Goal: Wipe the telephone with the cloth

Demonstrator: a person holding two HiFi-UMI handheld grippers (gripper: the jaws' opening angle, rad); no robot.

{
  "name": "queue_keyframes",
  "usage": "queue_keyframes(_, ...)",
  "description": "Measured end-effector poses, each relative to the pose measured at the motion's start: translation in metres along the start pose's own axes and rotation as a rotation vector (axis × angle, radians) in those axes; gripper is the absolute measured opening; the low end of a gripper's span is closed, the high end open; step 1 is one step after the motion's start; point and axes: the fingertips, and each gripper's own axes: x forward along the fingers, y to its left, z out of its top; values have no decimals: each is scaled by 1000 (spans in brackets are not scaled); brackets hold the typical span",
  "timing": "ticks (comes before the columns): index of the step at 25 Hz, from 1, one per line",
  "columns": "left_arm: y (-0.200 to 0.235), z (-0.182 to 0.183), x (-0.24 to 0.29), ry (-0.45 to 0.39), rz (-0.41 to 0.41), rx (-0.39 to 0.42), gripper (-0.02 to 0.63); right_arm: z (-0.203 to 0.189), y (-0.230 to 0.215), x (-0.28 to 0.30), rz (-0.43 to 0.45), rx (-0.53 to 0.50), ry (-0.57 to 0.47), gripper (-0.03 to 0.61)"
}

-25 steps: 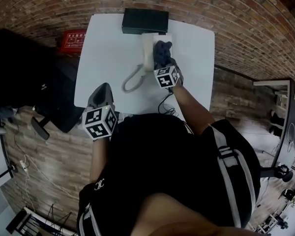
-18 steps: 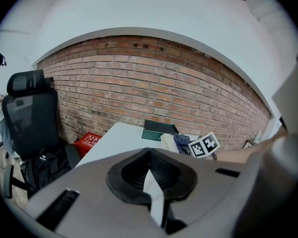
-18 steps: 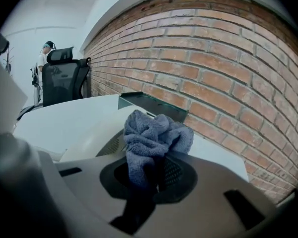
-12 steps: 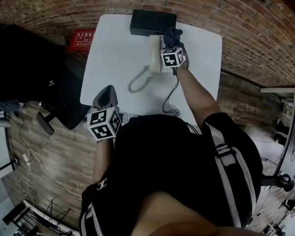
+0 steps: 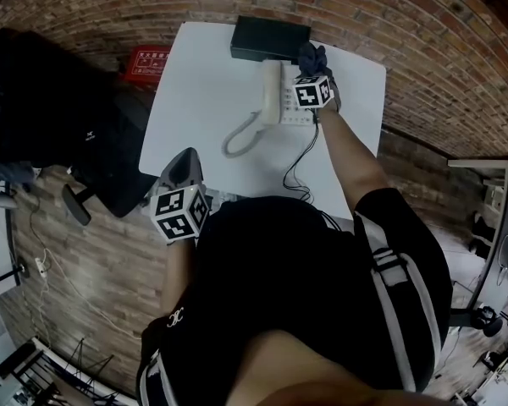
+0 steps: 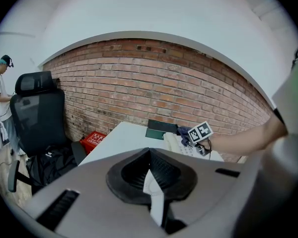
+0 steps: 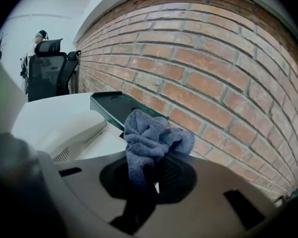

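- Left gripper (image 5: 180, 161): jaws together, nothing between them. It hangs off the near edge of the table (image 5: 195, 100), with the telephone (image 5: 275, 91) well ahead and to its right. Idle.
- Right gripper (image 5: 311, 68): jaws clamped on the bunched cloth (image 7: 148, 139), which pokes out ahead of them. The phone body lies just left and below.
- Judgement: wiping is under way at the far right corner; the handset side likely remains.
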Motion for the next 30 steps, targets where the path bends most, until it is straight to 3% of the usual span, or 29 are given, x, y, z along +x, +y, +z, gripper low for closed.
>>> queue_keyframes(9, -11, -4, 8, 6, -53, 3, 0, -42, 29, -41, 25, -16, 4, 31)
queue_keyframes(18, -17, 2, 23, 17, -104, 17, 0, -95, 85, -94, 89, -101, 23, 31)
queue_keyframes(24, -26, 4, 34, 28, -139, 37, 0, -112, 95, -105, 124, 22, 69, 31)
queue_keyframes(30, -27, 9, 41, 35, -152, 52, 0, -100, 83, -90, 130, 108, 75, 31)
